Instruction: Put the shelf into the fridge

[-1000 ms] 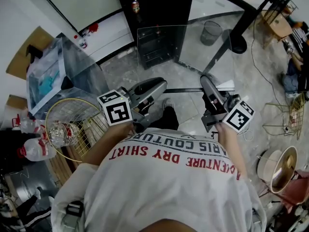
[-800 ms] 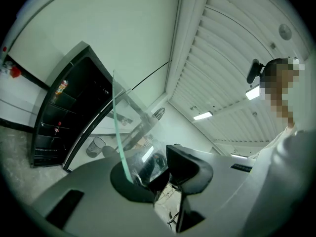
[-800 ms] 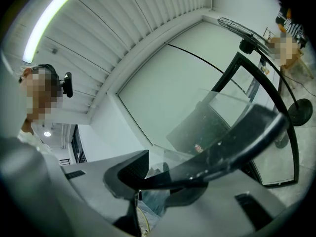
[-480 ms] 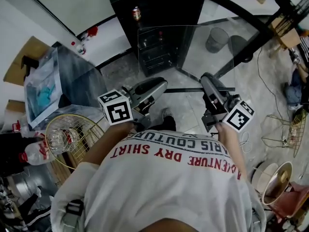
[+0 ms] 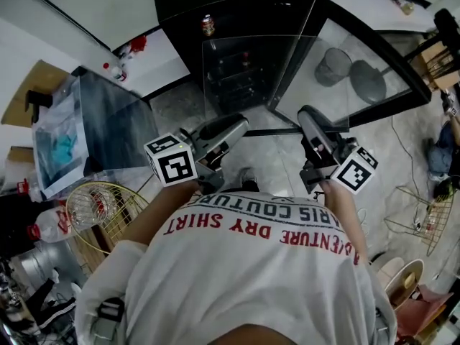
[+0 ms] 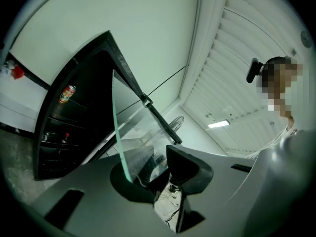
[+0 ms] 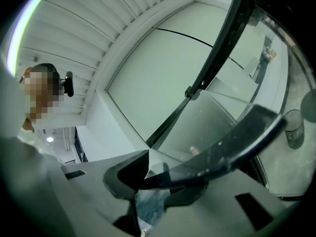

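Note:
The shelf (image 5: 273,77) is a clear glass pane with a black strip along its near edge, and I carry it level in front of me. My left gripper (image 5: 241,126) is shut on its near left edge, my right gripper (image 5: 309,119) on its near right edge. In the left gripper view the greenish glass edge (image 6: 117,132) runs out from between the left gripper's (image 6: 148,174) jaws. In the right gripper view the black strip (image 7: 237,147) lies clamped in the right gripper (image 7: 158,177). The black fridge (image 5: 237,6) stands ahead with its door (image 5: 295,49) swung open and a can (image 5: 208,25) on an inner shelf.
A gold wire basket (image 5: 108,200) and plastic bottles (image 5: 47,225) stand at my left, beside a dark glass-topped table (image 5: 108,121). A grey bin (image 5: 336,65) shows through the door glass. A wire stand (image 5: 424,207) is at the right.
The fridge has come nearer and now fills the top of the head view, with the shelf's far edge over its opening. Both grippers keep the same hold.

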Demonstrator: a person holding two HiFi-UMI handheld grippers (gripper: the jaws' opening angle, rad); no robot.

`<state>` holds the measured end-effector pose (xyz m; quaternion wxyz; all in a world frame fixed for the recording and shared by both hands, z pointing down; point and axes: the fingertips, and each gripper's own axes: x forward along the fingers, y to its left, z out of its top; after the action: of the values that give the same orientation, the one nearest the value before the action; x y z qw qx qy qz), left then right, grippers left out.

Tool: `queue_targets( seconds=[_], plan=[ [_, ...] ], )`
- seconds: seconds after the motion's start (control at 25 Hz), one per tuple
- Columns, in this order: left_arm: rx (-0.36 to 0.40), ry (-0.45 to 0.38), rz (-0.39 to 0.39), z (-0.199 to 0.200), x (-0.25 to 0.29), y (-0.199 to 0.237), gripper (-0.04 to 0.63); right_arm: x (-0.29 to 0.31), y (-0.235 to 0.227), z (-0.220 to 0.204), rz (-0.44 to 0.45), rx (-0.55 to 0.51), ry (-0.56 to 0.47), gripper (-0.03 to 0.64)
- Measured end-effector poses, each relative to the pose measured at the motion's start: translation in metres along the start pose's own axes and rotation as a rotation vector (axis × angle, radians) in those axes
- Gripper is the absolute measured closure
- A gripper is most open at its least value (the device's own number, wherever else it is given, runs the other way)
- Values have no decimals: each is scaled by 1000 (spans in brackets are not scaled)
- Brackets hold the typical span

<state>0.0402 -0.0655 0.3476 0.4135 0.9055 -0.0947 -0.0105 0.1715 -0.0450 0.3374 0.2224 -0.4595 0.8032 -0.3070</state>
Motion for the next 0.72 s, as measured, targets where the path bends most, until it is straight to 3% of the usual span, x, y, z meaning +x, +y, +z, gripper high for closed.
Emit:
queue_targets(
  seconds=[0.44,0.72],
  plan=[
    [-52,-35,67,30,4,55,492,60,-38,-1,14,35,70,514],
    [-48,-47,60,27,3,57,492,60,-39,-3,22,34,81,517]
  ],
)
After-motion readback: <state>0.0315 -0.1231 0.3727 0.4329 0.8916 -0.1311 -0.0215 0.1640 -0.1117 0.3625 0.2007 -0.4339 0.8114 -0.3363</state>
